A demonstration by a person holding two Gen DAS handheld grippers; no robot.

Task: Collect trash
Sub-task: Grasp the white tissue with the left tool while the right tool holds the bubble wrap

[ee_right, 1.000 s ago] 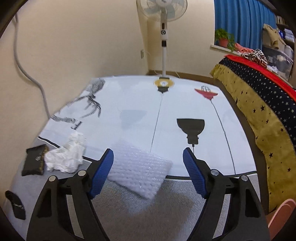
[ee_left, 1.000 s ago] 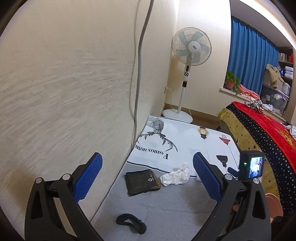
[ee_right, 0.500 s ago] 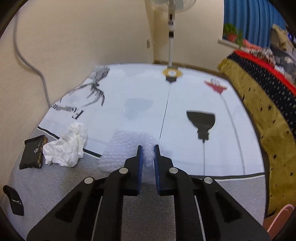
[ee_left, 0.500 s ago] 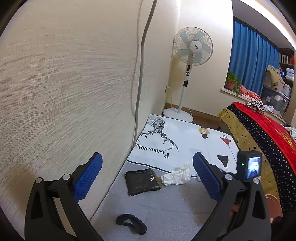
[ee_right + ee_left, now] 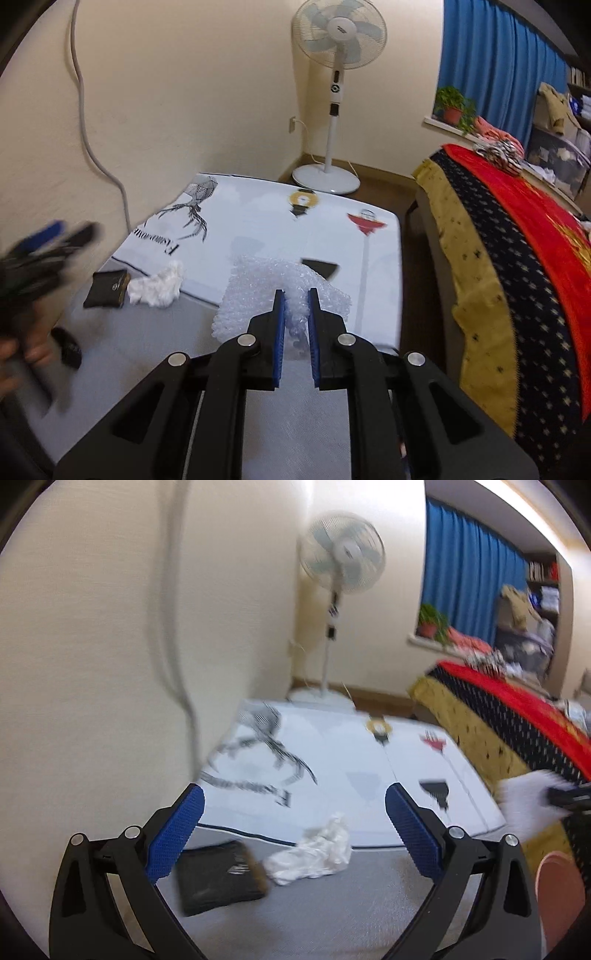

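Left claw (image 5: pixel 293 801) gapes above crumpled tissue (image 5: pixel 314 853) and black pouch (image 5: pixel 218 877).

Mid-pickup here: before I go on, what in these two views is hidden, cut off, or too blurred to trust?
- Left gripper: a motion-blurred smear at the right wrist view's left edge; jaw state unreadable there.
- Bubble wrap: its middle is hidden between the right gripper fingers.
- Black pouch: logo blurred in the left wrist view.
- Small black item: partly behind a blurred hand; unidentifiable.

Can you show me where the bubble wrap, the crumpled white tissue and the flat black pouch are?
bubble wrap (image 5: pixel 255 291): right wrist view, its left half, clear of the jaws.
crumpled white tissue (image 5: pixel 314 853): left wrist view, its middle folds.
flat black pouch (image 5: pixel 218 878): left wrist view, its top face.
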